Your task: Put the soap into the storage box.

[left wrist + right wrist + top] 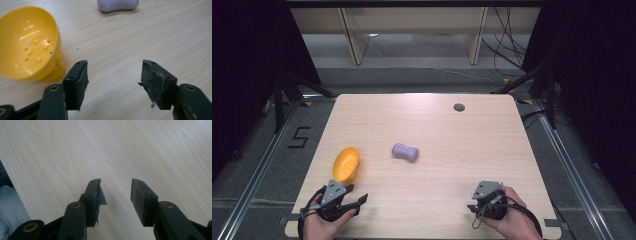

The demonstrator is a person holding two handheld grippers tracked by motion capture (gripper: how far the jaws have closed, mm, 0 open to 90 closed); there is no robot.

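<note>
A yellow perforated bowl (346, 164) lies tipped on its side at the table's left; in the left gripper view the yellow bowl (27, 47) shows its holed inside just left of the jaws. A lilac bone-shaped soap bar (405, 152) rests near the table's middle, and the soap bar (117, 5) sits at the top edge of the left gripper view. My left gripper (357, 199) is held low at the front left, open, with bare wood between its jaws (115, 75). My right gripper (472, 206) is at the front right, open over bare wood (116, 192).
The light wooden table (437, 125) has a dark round grommet hole (459, 107) at the back right. Its left edge with grey floor (10, 215) shows in the right gripper view. Black curtains, a frame and cables surround the table.
</note>
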